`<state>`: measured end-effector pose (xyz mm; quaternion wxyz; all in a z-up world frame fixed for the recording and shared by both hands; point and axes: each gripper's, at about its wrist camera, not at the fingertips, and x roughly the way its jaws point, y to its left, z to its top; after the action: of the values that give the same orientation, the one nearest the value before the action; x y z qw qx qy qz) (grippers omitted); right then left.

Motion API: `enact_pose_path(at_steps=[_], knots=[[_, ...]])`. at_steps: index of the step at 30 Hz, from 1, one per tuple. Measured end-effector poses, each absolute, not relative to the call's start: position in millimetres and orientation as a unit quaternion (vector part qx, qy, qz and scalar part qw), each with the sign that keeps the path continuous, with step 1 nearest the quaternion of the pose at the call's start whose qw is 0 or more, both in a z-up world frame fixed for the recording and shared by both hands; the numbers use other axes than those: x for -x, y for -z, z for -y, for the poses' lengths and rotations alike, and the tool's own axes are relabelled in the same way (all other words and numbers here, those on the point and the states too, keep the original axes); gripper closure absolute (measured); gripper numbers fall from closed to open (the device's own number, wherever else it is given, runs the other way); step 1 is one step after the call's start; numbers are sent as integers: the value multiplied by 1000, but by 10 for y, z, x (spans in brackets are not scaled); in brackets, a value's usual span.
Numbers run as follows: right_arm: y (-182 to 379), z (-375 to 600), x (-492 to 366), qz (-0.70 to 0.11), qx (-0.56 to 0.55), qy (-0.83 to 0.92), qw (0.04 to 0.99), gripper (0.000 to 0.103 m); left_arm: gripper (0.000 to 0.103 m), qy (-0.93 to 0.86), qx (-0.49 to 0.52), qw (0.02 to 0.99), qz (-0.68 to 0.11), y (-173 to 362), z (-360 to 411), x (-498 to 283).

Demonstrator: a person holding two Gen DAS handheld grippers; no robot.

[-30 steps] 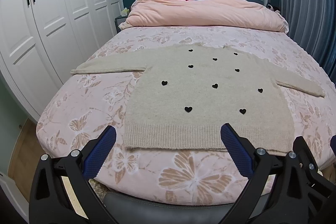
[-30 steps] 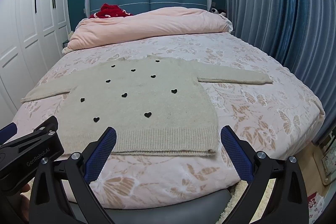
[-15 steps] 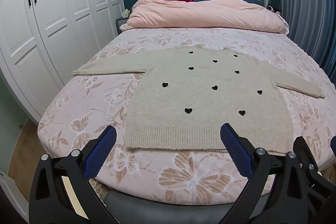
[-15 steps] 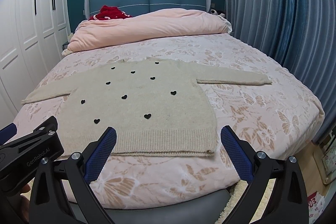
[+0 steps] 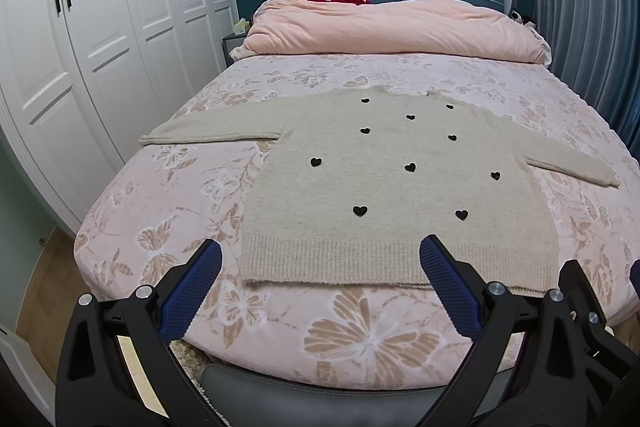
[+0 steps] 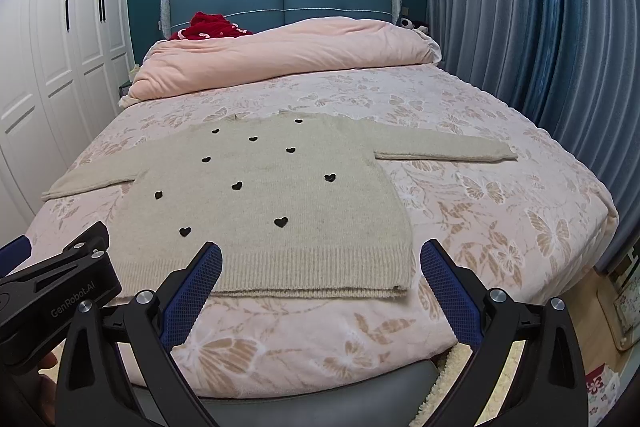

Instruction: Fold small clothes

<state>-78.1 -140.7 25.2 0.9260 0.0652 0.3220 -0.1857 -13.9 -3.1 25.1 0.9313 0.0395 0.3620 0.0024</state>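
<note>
Nothing is folded yet: the beige sweater [image 5: 400,187] lies flat on the bed [image 5: 168,211], sleeves outstretched. The left gripper [image 5: 320,287] and right gripper [image 6: 320,287] hover spread near its hem, empty.

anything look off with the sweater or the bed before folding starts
Nothing stands out. The sweater lies flat on the bed with both sleeves spread out, hem toward the cameras. Left gripper and right gripper are open, touching nothing.
</note>
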Motion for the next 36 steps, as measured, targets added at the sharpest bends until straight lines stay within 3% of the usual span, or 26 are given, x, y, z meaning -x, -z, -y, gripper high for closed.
enact_pose_path(at_steps=[36], knots=[[-201, 1419, 797, -326, -71, 188, 924, 5, 6, -8, -46, 931, -361, -246, 17, 140]])
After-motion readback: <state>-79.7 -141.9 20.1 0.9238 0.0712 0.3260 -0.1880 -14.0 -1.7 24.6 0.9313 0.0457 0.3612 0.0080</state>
